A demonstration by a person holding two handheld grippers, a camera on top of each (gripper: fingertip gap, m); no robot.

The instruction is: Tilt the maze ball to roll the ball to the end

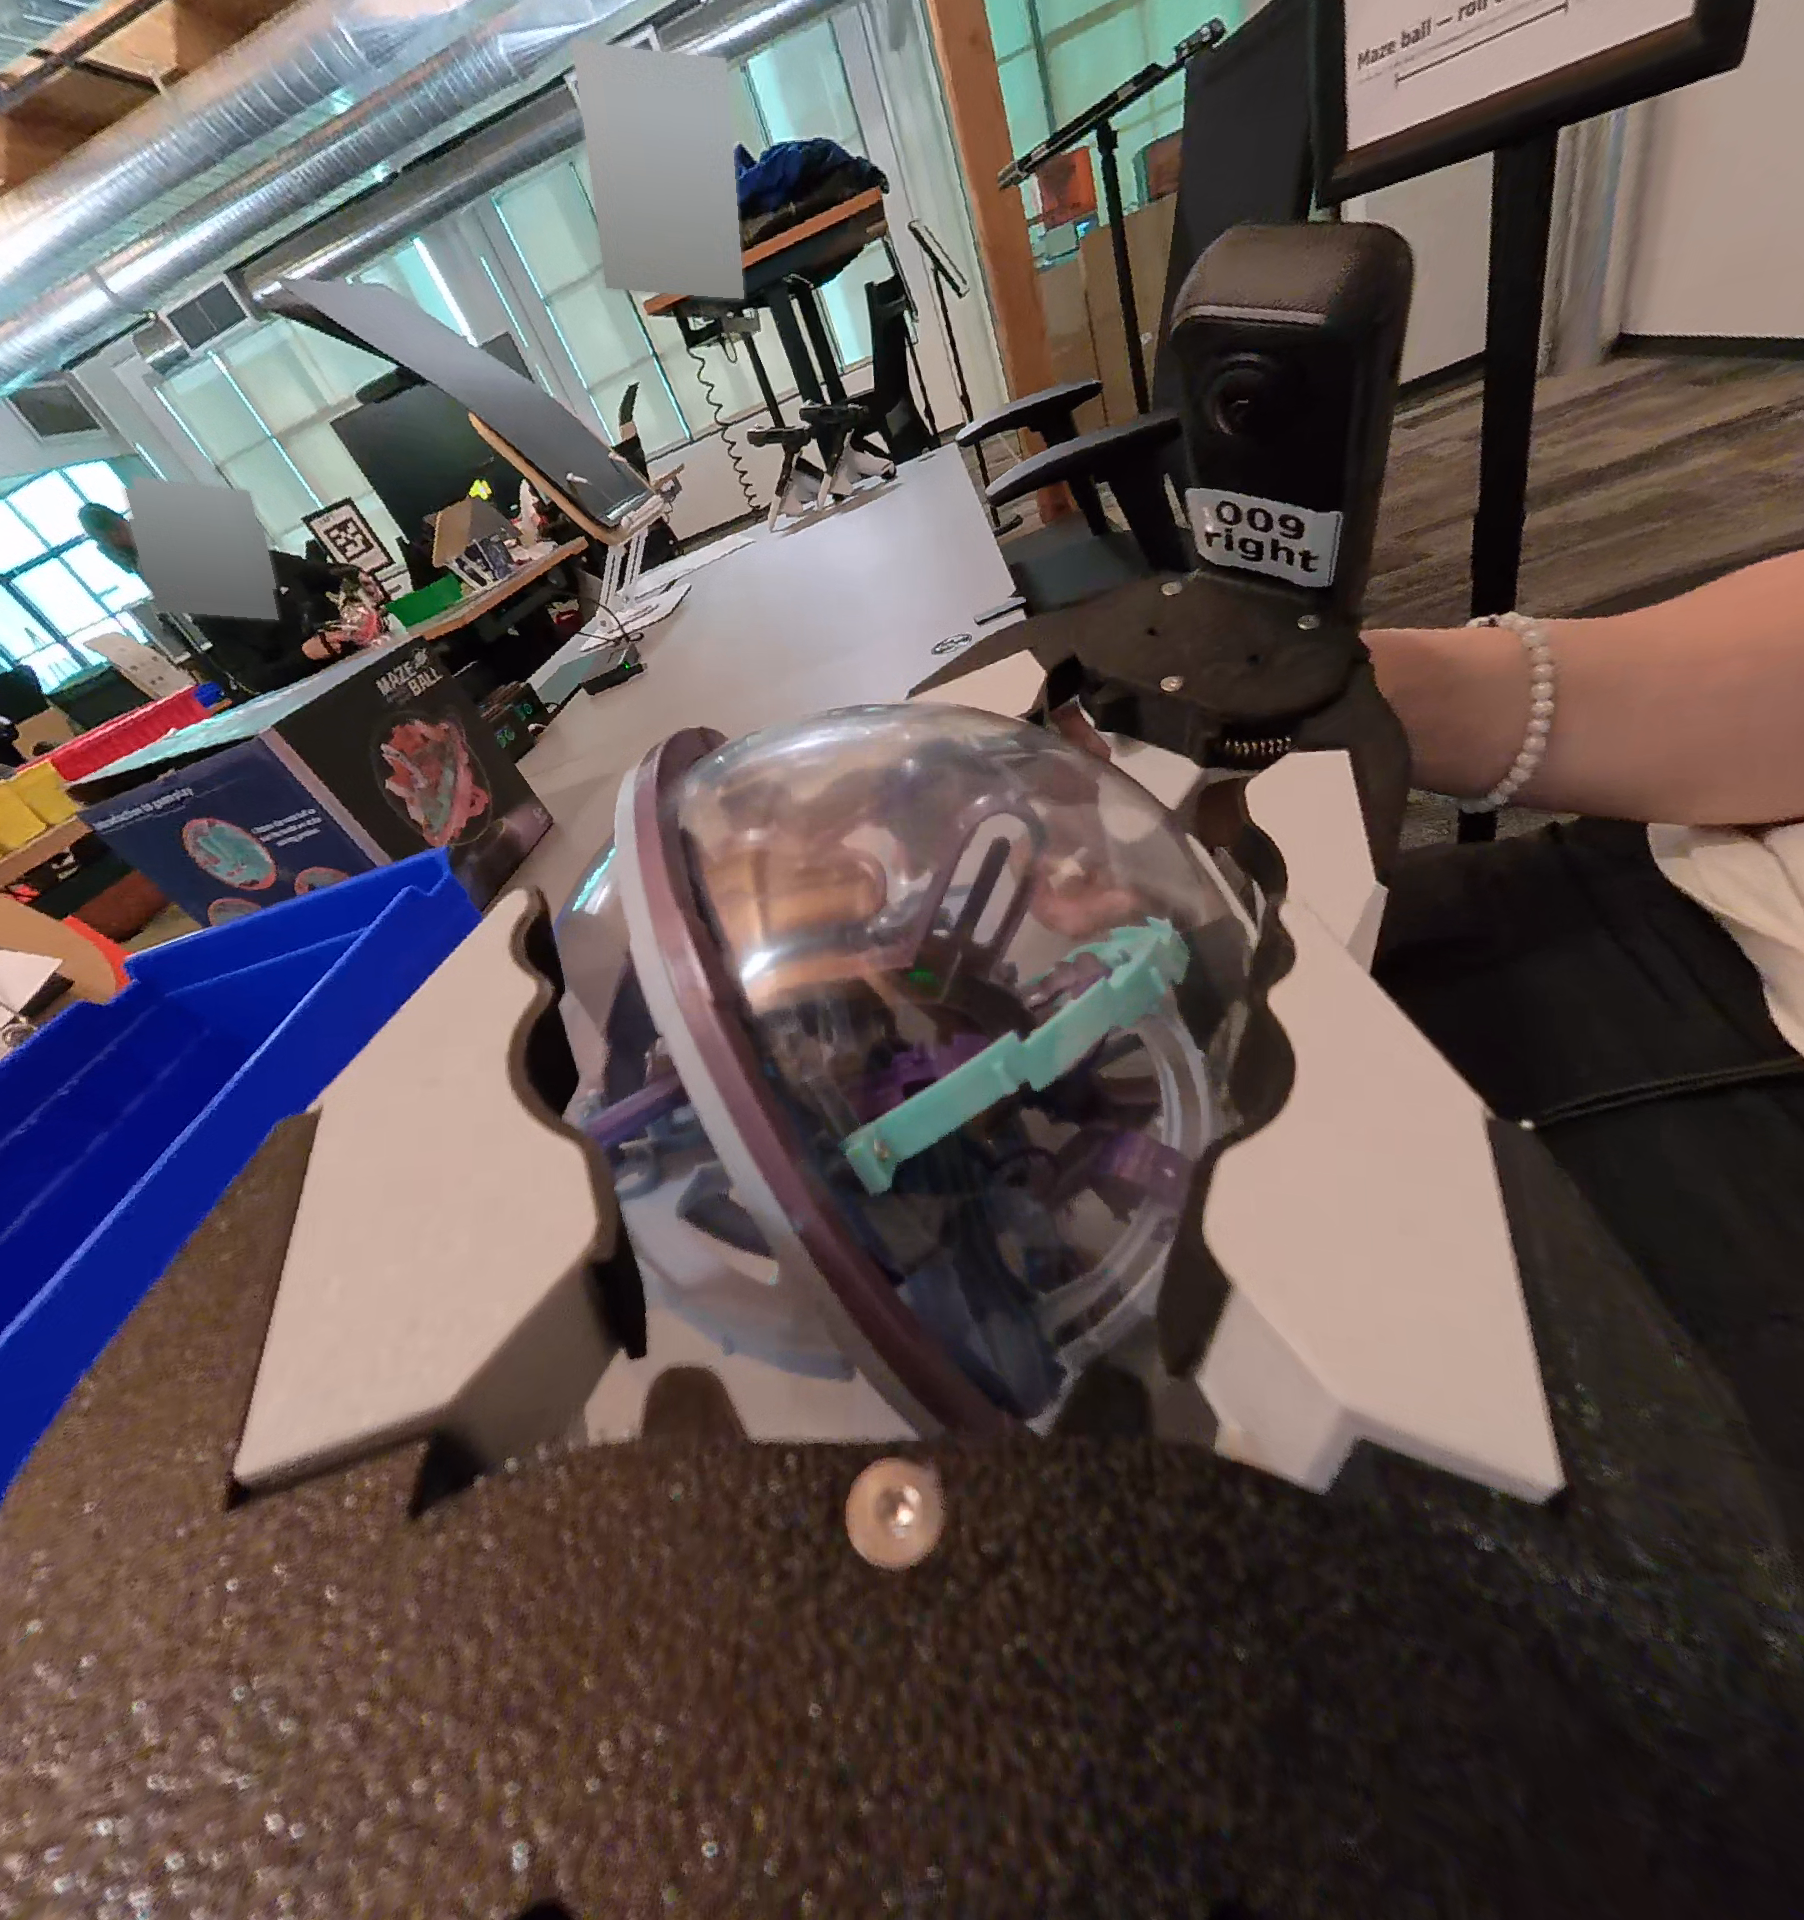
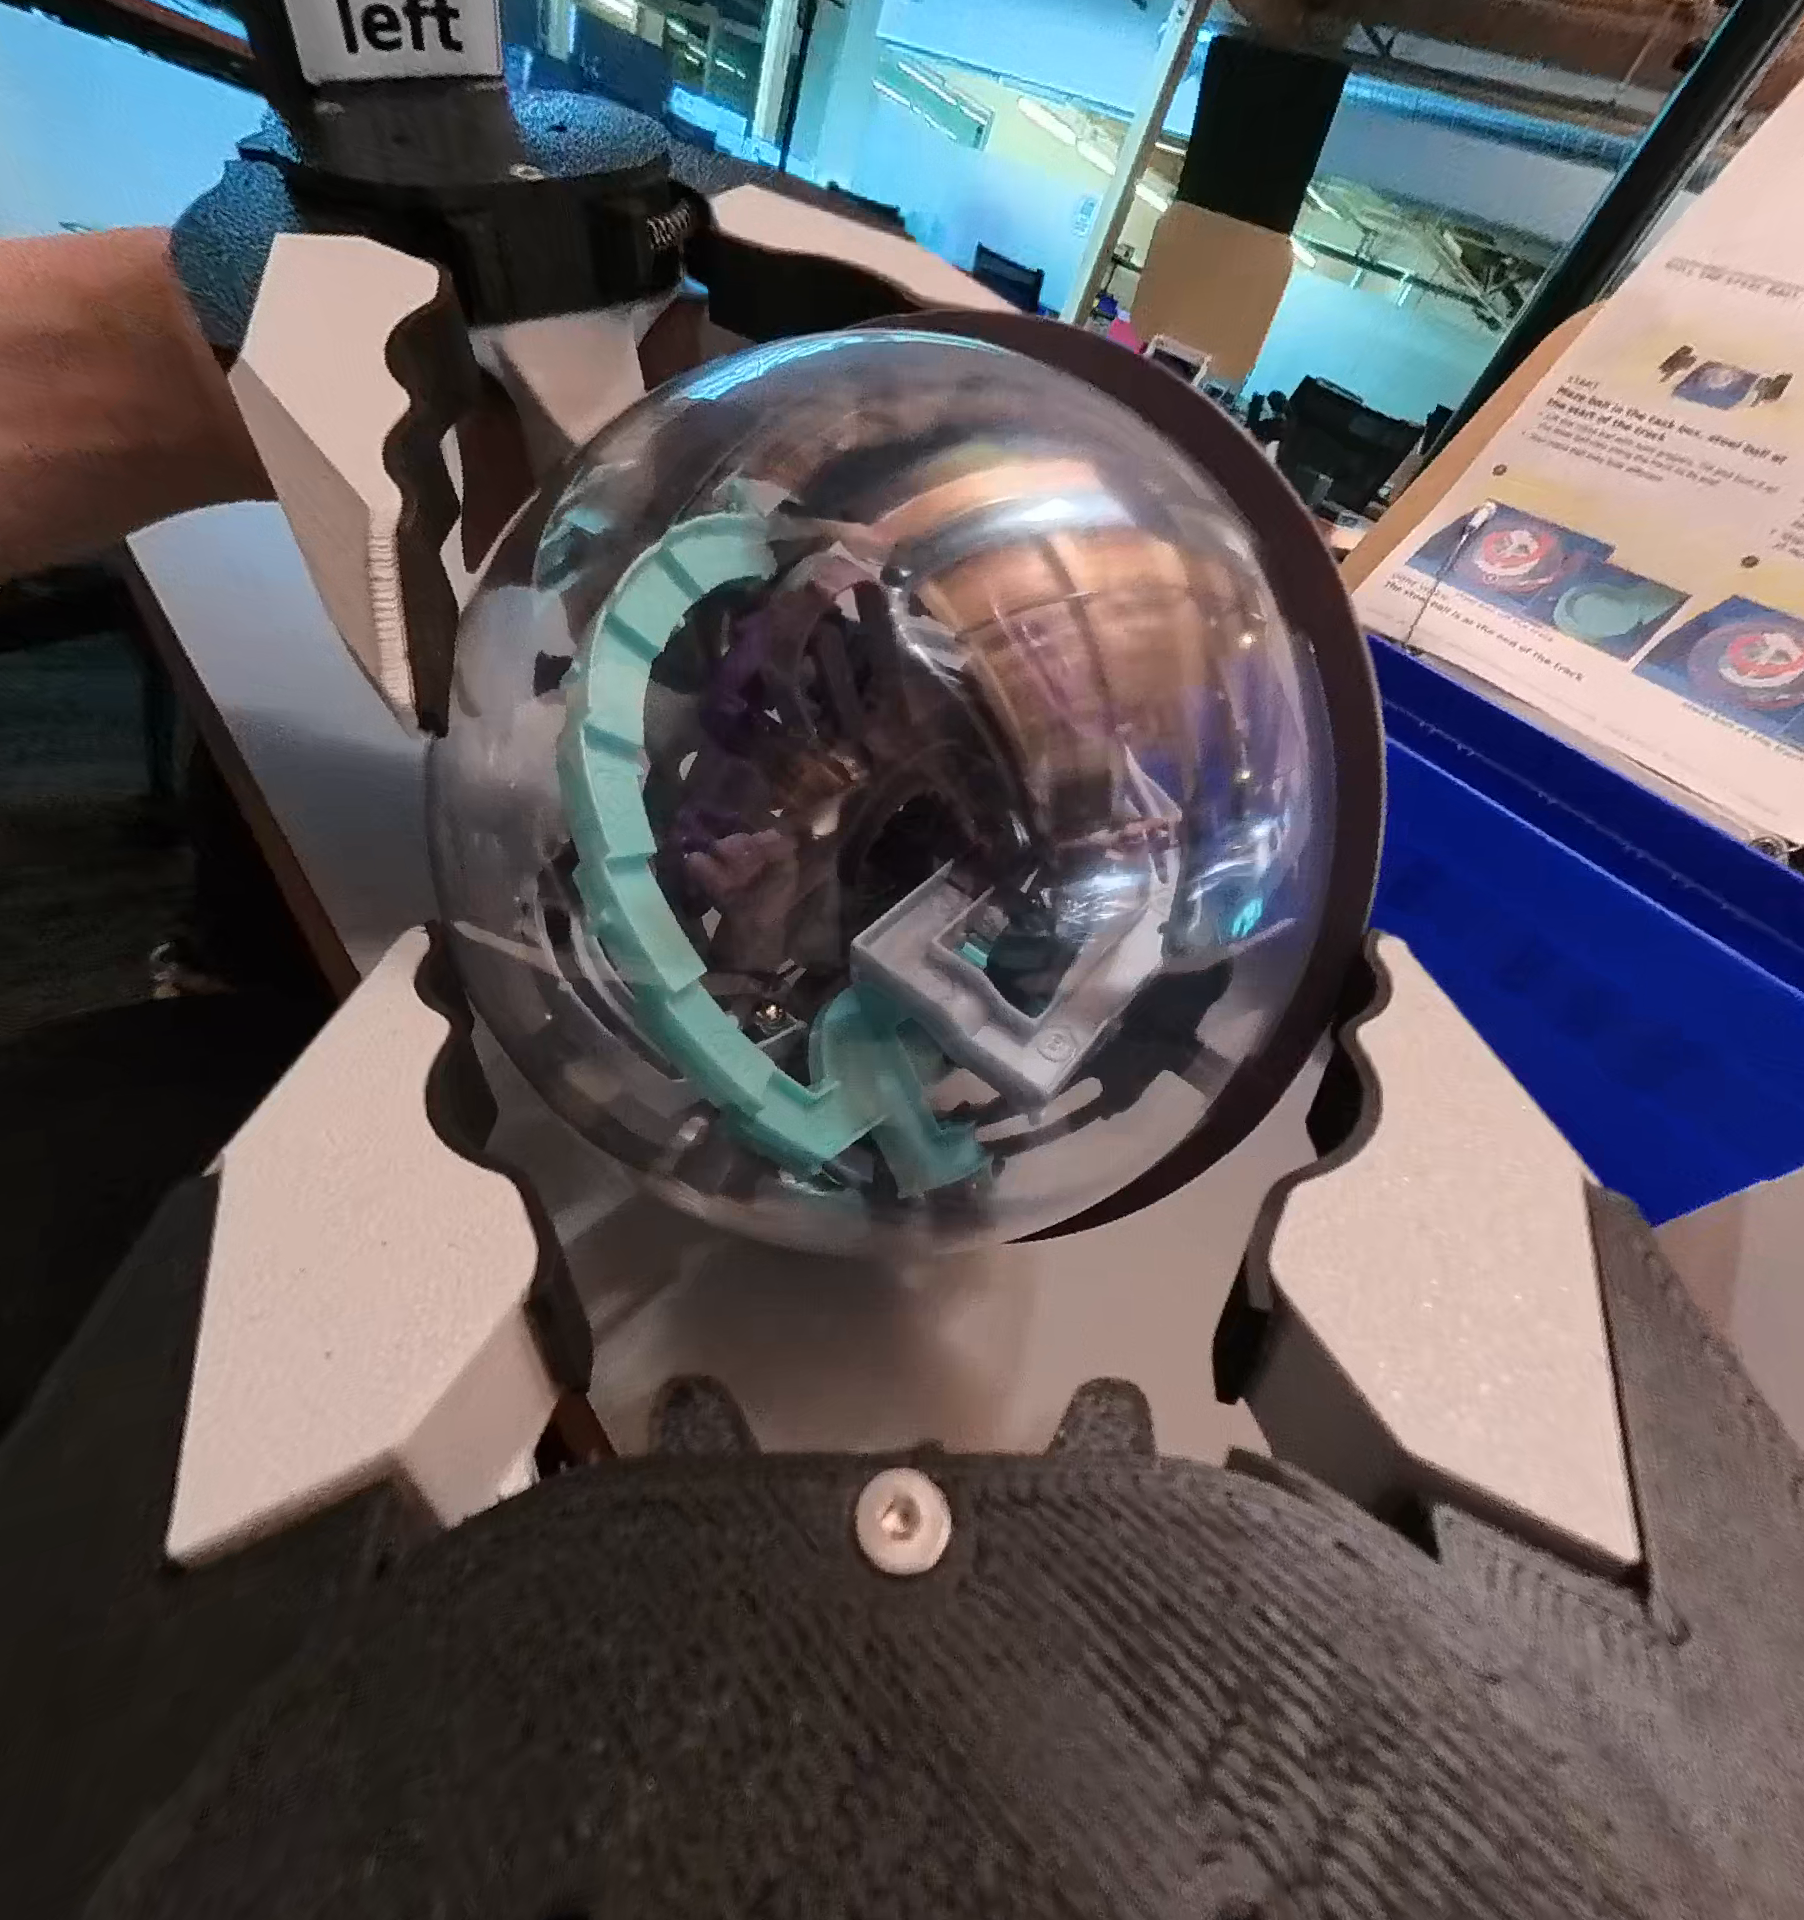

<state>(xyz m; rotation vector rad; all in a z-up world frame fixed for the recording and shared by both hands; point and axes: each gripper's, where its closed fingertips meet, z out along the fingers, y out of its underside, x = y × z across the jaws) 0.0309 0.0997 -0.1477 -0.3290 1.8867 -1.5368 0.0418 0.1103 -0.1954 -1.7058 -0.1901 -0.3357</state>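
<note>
Grippers (image 1: 903, 987) around clear maze ball (image 2: 908, 790)

A clear plastic maze ball (image 2: 908, 790) held up off the table between two sets of wide-spread jaws, its dark purple equator ring (image 1: 732, 1049) tilted steeply. Inside are a curved, notched teal track (image 2: 617, 831), purple pieces and a grey angular channel (image 2: 971, 997). A small silvery steel ball (image 2: 770, 1010) sits low beside the teal track
</note>
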